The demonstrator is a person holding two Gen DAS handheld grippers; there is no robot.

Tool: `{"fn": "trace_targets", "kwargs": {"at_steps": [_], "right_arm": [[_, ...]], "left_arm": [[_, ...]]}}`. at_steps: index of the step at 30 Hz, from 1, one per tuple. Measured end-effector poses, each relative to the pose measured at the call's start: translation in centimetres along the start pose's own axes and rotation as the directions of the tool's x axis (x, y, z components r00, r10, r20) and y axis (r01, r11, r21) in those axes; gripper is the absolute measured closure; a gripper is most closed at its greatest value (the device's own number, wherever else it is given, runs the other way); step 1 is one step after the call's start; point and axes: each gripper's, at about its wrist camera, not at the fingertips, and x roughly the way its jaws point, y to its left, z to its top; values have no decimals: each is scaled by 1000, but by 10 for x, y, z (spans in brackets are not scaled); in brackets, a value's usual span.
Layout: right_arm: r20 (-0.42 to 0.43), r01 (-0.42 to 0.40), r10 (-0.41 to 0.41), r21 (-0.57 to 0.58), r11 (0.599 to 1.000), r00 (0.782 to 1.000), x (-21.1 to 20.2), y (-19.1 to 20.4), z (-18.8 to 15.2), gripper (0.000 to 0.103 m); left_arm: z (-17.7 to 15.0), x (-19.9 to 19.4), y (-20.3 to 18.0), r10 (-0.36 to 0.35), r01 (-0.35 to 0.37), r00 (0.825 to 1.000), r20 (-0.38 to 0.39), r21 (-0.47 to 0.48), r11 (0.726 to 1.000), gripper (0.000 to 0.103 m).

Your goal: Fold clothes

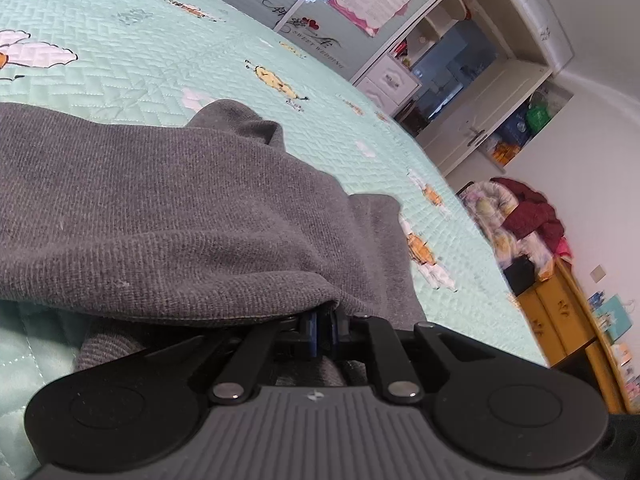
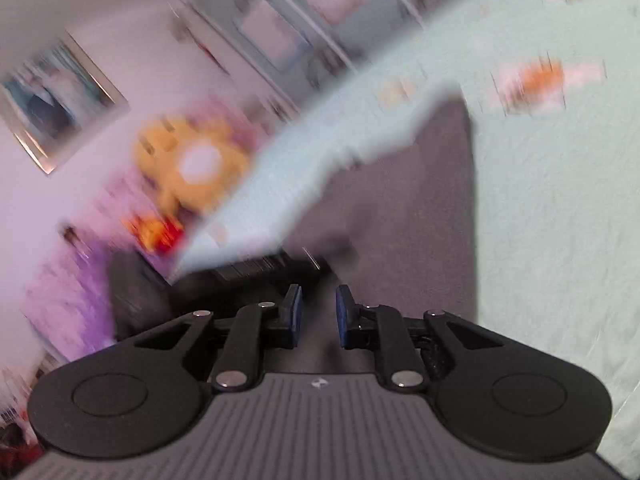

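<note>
Left wrist view: the left tool (image 1: 324,330) is clamped on an edge of the dark grey knitted garment (image 1: 160,208), its blue pads pressed together with cloth between them. From the pinch the garment rises in a soft hump and drapes back over itself. The rest lies on the mint-green quilted bedspread with cartoon bee print (image 1: 160,56). A second grey layer shows under and to the right of the pinch, so the cloth is at least 2 layers deep there.

Right wrist view: heavily blurred. The right tool (image 2: 318,314) stands with a clear gap between its blue pads and nothing in them. It hangs over a long straight-sided strip of the same grey garment, lying flat on the bedspread. Dark shapes just ahead of the pads are too smeared to identify.

Judgement: a fold with the left-held edge looks to be the step in hand. Whether that edge is on its way over or about to be laid down, I cannot tell.

Notes for doing it well:
- Keep the left pinch firm; knit sags and slips.
- Carry the edge low and level so the lower layer is not dragged across the bedspread.
- Line the carried edge up with the straight side of the flat strip before letting go.
- The free right tool could pin the flat part near the crease.
</note>
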Motion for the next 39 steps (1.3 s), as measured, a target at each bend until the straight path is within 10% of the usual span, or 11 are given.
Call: {"fn": "trace_targets", "kwargs": {"at_steps": [17,21,27,30,39], "right_arm": [[-71,74,-90,-200,977,993,3,14,-9,103],[-71,72,-88,-200,977,994,3,14,-8,103],[-70,67,-83,-198,978,994,2,14,-8,103],[-72,57,-72,-185,981,995,2,11,-7,103],[-72,40,-52,-160,986,996,1,9,-6,103]], "left_arm": [[8,-20,14,-62,55,998,-32,-188,981,88],[1,-53,-1,-1,4,1000,20,-170,986,83],[-6,-21,-28,-69,64,991,-111,-43,997,78],[-11,-2,-15,-10,6,986,-167,-27,1000,91],[-17,-102,23,-27,54,992,125,-217,975,74]]}}
